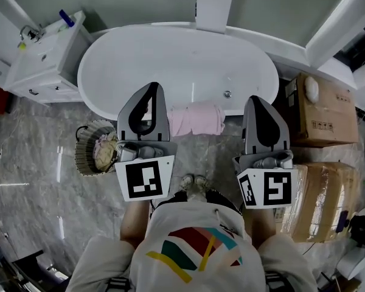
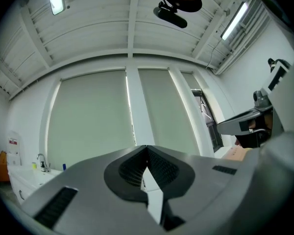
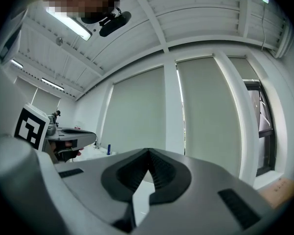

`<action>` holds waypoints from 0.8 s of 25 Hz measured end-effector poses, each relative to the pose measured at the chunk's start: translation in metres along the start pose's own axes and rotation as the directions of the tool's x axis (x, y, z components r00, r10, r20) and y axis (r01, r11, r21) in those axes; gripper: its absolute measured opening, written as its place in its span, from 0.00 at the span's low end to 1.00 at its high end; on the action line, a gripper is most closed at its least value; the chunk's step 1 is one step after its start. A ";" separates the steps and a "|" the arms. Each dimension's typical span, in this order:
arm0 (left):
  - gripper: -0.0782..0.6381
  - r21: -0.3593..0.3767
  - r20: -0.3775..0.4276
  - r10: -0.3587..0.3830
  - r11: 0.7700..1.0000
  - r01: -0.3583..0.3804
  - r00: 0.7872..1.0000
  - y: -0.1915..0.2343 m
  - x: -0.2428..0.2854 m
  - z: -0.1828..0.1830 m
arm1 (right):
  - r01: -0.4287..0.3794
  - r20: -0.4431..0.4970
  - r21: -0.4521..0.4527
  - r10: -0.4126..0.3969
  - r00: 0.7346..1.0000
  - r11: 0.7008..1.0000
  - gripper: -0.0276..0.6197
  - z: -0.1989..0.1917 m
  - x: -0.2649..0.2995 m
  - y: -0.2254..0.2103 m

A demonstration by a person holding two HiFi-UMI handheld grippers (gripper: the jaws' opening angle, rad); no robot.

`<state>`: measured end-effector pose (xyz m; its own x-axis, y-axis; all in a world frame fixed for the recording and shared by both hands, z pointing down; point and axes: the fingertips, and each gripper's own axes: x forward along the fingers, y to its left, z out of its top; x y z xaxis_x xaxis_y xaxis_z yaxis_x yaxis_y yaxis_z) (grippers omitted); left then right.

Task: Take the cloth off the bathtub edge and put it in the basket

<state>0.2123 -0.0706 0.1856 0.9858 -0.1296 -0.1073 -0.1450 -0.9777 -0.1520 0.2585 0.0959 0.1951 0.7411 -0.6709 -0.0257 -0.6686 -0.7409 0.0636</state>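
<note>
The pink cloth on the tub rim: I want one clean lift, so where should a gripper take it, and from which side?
Probably its bunched upper part, where the pink cloth crosses the bathtub rim. Come from above, jaws opened across the folds: it drapes over the rim, so the tub wall backs its hanging part. The left gripper, shut now, is nearer the basket.

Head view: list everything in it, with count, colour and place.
Bathtub: one, white, top centre.
Cloth: one, pink, draped over the bathtub's near edge.
Basket: one, dark woven, on the floor at left.
Vanity: one, white, upper left.
Cardboard boxes: two, brown, right side.
Floor: one, grey marble, around the tub.
Left gripper: one, grey, shut and empty, left of the cloth.
Right gripper: one, grey, shut and empty, right of the cloth.
Shirt: one, white with coloured stripes, bottom centre.
</note>
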 end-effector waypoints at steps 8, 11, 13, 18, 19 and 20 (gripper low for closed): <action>0.13 -0.024 -0.023 0.009 1.000 -0.010 1.000 0.013 0.034 -0.037 | -0.045 0.039 -0.114 0.050 0.998 0.992 0.06 -0.010 0.049 0.012; 0.13 -0.023 -0.057 0.013 1.000 -0.015 0.998 0.017 0.047 -0.065 | -0.065 0.006 -0.084 0.066 0.998 0.994 0.06 -0.039 0.066 0.011; 0.13 -0.020 -0.086 0.019 1.000 -0.020 0.996 0.017 0.055 -0.088 | -0.061 -0.011 -0.071 0.060 0.998 0.996 0.06 -0.060 0.076 0.005; 0.13 -0.023 -0.150 0.033 0.999 -0.037 0.988 0.012 0.066 -0.149 | -0.041 -0.053 -0.029 0.040 0.998 0.999 0.06 -0.122 0.095 -0.009; 0.13 -0.028 -0.163 0.035 0.999 -0.041 0.986 0.011 0.067 -0.161 | -0.039 -0.060 -0.024 0.038 0.998 0.999 0.06 -0.135 0.099 -0.011; 0.13 -0.028 -0.175 0.038 0.999 -0.044 0.984 0.011 0.069 -0.173 | -0.039 -0.066 -0.018 0.037 0.997 0.999 0.06 -0.147 0.103 -0.013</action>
<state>0.2937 -0.1189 0.3469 0.9792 -0.1935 0.0604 -0.1854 -0.9754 -0.1194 0.3519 0.0409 0.3380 0.7181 -0.6947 0.0422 -0.6954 -0.7138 0.0826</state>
